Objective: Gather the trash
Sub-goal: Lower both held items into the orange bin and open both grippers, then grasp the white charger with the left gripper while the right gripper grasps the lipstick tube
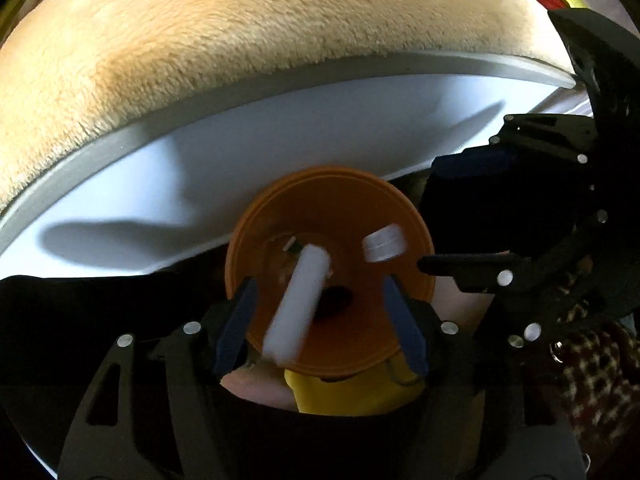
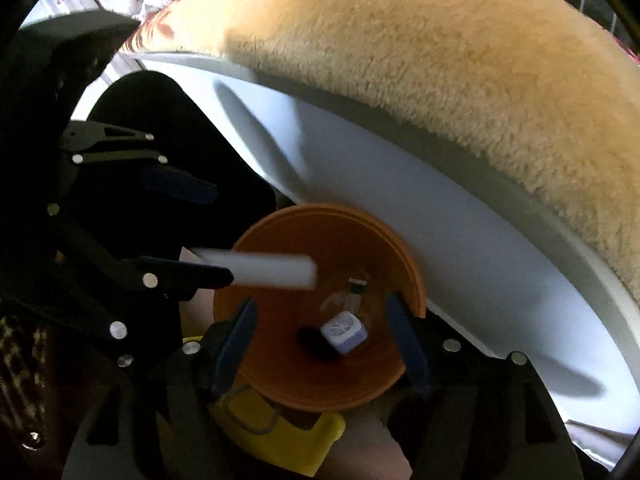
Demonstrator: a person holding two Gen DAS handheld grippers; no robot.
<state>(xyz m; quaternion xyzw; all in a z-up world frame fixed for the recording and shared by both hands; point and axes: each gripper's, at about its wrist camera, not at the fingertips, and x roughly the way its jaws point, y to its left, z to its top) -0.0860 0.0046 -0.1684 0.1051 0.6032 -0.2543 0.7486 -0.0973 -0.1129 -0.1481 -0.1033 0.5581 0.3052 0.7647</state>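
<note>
An orange bin stands right below both grippers, and I look straight into it. My left gripper is open over it. A blurred white cylinder hangs loose between its fingers, touching neither pad. A small white cap-like piece is in the air over the bin's right side. The right gripper comes in from the right. In the right wrist view my right gripper is open, with the small white and lilac piece loose between its fingers. The cylinder lies blurred beside the left gripper.
A white furniture edge curves just behind the bin, with a tan fluffy blanket on top. A yellow object sits under the bin's near side. Patterned fabric is at lower right.
</note>
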